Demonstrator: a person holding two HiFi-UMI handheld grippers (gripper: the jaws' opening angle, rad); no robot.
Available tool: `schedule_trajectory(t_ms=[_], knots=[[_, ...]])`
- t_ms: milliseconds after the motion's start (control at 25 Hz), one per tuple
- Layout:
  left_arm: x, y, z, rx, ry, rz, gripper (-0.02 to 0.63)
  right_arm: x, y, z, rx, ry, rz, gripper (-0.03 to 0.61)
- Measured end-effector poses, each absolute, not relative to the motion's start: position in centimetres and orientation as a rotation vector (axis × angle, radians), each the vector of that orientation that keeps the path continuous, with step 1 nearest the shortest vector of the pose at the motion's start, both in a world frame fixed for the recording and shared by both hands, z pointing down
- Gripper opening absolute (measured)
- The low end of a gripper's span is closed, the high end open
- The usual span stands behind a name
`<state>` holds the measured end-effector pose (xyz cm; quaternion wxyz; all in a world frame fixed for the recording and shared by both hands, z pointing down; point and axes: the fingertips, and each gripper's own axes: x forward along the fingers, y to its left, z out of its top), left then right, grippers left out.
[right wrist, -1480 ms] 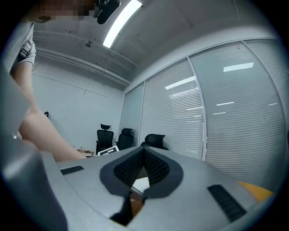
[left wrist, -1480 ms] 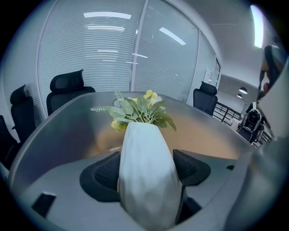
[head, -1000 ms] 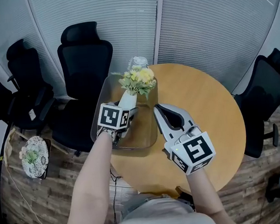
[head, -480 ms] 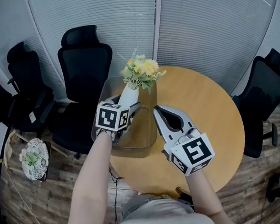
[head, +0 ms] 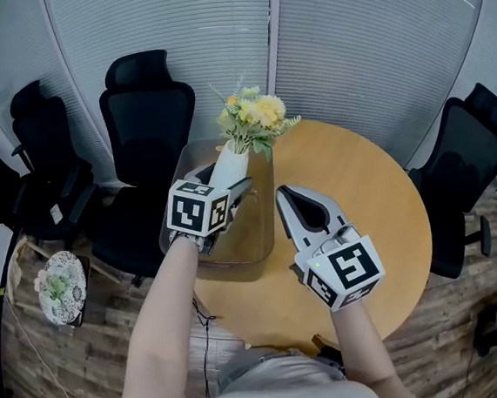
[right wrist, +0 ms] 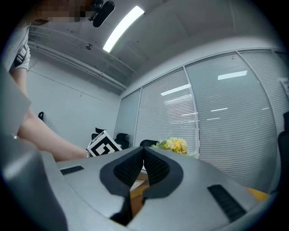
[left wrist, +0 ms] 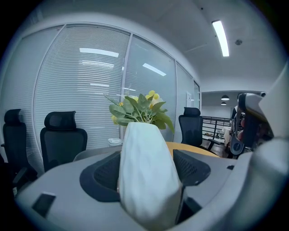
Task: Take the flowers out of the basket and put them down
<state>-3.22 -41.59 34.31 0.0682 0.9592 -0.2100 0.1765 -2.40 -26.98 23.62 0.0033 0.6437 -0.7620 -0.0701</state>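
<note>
Between the pads (left wrist: 104,175) of the left claw (head: 230,189) stands a white vase (left wrist: 146,176). The claw is closed on the vase's lower body and spread wide by its girth. Both dark ribbed pads press the faceted sides, as the left gripper view shows. Out of the vase's mouth rise the flowers (left wrist: 141,107), yellow blooms among green leaves. In the head view the vase (head: 228,163) tilts away from the person and a little to the right. The flowers (head: 254,114) sit at its upper end, over the far end of the basket (head: 234,262). The vase's base is hidden behind the claw, so whether it has cleared the basket cannot be told. The basket is a translucent grey tub with rounded corners, resting at the left edge of the round wooden table (head: 366,191).

The right claw (head: 284,195) is just to the right of the basket's near corner, its tips pointing away from the person. In the right gripper view its jaws are pressed together with nothing between them (right wrist: 143,163), and the flowers (right wrist: 174,144) show beyond them.

Black office chairs (head: 147,103) stand around the table. Glass walls with closed blinds (head: 372,33) run behind them.
</note>
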Motion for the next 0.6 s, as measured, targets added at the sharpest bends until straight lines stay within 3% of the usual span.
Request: schedule_trajectory(t_ms=[600], knots=[[1.3,-36.1,29.7,2.968,-0.575,0.399,0.367,1.9,-22.3,22.1,2.051,-2.436,-0.199,0.025]])
